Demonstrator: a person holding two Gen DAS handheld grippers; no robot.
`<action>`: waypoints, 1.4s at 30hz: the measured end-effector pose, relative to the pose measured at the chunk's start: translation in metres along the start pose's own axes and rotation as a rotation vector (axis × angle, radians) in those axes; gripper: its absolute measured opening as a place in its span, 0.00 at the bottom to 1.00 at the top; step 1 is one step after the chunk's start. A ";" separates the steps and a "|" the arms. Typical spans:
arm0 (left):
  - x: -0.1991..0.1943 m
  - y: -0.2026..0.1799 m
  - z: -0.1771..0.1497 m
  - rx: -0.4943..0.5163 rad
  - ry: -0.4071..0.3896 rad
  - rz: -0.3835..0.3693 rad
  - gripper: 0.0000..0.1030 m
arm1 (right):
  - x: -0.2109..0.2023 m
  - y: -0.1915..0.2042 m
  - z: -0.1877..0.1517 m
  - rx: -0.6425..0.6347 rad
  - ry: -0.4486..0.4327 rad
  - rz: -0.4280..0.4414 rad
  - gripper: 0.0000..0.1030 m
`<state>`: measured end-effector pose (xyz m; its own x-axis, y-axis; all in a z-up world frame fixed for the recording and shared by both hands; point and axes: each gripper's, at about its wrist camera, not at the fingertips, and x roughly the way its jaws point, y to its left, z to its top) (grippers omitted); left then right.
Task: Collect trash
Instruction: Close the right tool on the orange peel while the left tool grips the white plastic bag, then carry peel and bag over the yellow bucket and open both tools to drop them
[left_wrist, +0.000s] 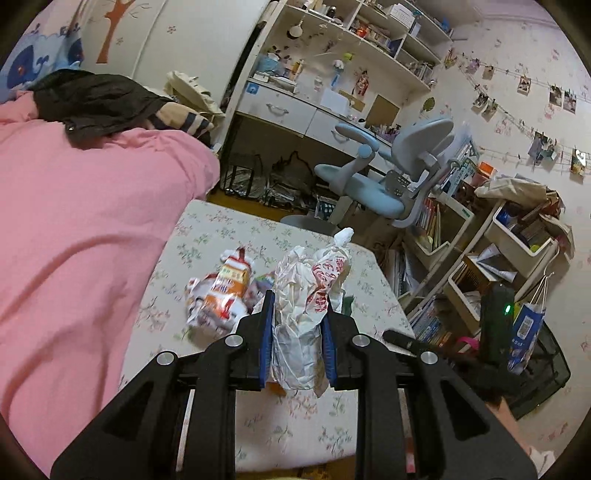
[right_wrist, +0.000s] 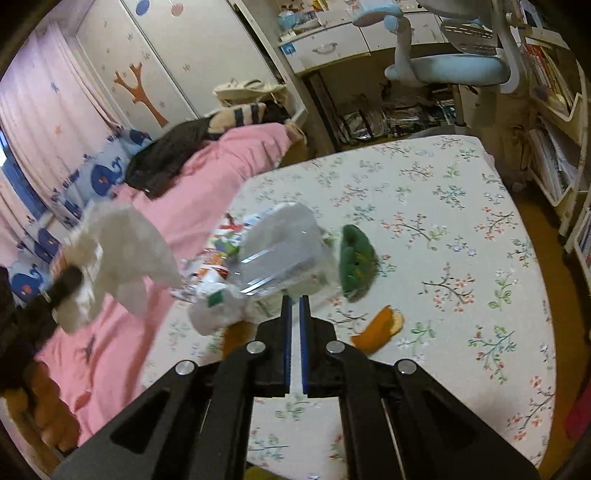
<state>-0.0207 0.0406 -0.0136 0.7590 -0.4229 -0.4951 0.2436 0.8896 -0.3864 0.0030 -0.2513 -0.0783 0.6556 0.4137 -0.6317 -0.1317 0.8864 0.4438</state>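
Observation:
My left gripper (left_wrist: 297, 306) is shut on a crumpled white plastic bag with red print (left_wrist: 308, 295), held above the floral bed sheet (left_wrist: 207, 240). The same bag shows at the left of the right wrist view (right_wrist: 118, 254), hanging in the air. An orange-and-white crumpled wrapper (left_wrist: 221, 291) lies on the sheet just left of it. My right gripper (right_wrist: 294, 301) has its jaws nearly together with nothing between them. Ahead of it lie a clear plastic container (right_wrist: 280, 247) on crumpled wrappers, a green wrapper (right_wrist: 356, 258) and an orange peel (right_wrist: 380, 328).
A pink quilt (left_wrist: 85, 221) covers the bed's left side. A blue-grey desk chair (left_wrist: 384, 173), a white desk with shelves (left_wrist: 295, 110) and book racks (left_wrist: 480, 258) stand beyond the bed. A black mesh bin (left_wrist: 543, 369) with a blue paper bag is at the right.

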 end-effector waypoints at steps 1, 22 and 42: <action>-0.002 0.000 -0.004 0.000 0.001 0.001 0.21 | -0.002 0.001 -0.001 0.001 -0.005 0.006 0.04; -0.014 -0.013 -0.021 0.054 0.007 0.008 0.21 | 0.070 -0.025 -0.014 -0.044 0.176 -0.301 0.30; -0.059 -0.026 -0.050 0.048 -0.006 -0.040 0.21 | -0.023 0.043 -0.070 -0.162 0.046 -0.035 0.17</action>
<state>-0.1021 0.0333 -0.0134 0.7517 -0.4573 -0.4752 0.3025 0.8793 -0.3678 -0.0703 -0.2079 -0.0890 0.6280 0.3878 -0.6747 -0.2298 0.9207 0.3153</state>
